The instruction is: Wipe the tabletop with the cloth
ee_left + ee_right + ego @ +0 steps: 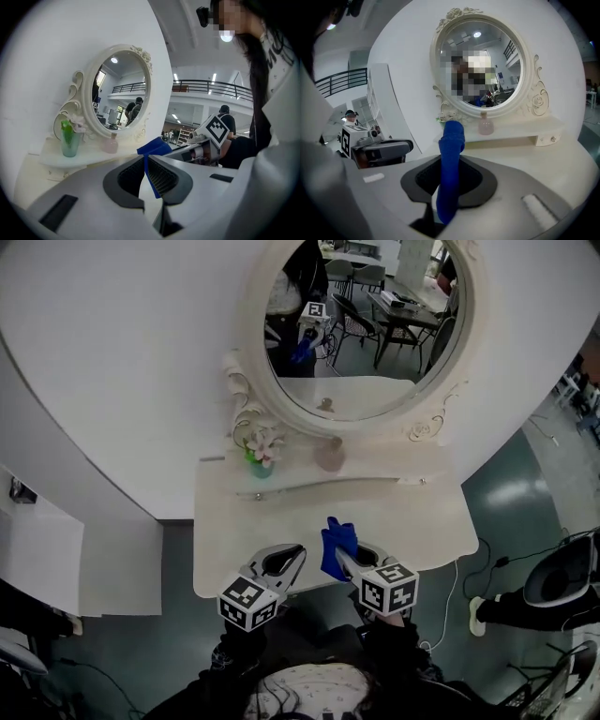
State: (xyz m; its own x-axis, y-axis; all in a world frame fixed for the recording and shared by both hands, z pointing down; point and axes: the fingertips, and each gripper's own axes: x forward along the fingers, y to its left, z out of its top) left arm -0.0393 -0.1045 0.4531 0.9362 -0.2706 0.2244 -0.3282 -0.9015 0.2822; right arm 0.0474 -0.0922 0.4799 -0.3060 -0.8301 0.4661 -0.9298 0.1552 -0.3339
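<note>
A green glass vase (260,465) holding pale flowers (265,441) stands on the small shelf (384,486) under the oval mirror (375,343), at the back of the white worktop (427,521). A little pink bottle (329,456) stands near it on the same shelf; I cannot tell what is in it.

The blue cloth (336,545) is off the worktop, above its front edge. The right gripper (354,557) is clamped on it, and a thick roll sticks up past the jaw tips. The left gripper (292,557) sits just beside it with its jaws a narrow way apart. A thin blue edge of the cloth shows in that gap, with white still visible beside it.
</note>
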